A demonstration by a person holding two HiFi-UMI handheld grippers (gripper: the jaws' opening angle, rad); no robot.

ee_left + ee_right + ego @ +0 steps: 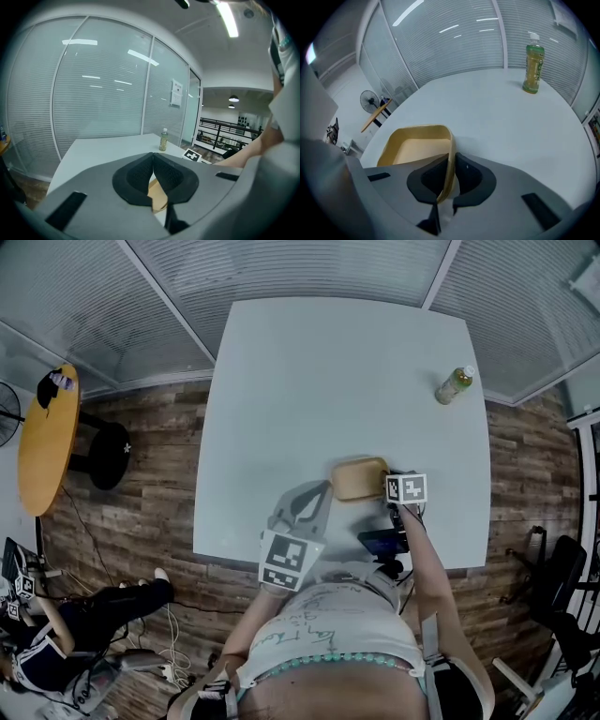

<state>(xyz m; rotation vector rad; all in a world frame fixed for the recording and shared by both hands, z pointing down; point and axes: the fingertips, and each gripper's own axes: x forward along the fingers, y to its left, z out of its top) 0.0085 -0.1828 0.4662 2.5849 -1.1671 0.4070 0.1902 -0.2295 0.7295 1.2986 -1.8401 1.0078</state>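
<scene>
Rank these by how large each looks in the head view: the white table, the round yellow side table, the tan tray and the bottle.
1. white table
2. round yellow side table, which stands lower, so its true size is unsure
3. tan tray
4. bottle

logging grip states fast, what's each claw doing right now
Left claw: closed, empty, by the tan tray.
Right claw: closed on the tan tray's rim.

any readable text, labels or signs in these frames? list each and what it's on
No text reads clearly enough to quote.
Right cube on the right tongs: black-and-white square code, no letters.
Left cube on the left tongs: the same, code only.
Bottle label: print too blurred.
Wall sign: too small.
Shirt: scrawled lettering, illegible.
</scene>
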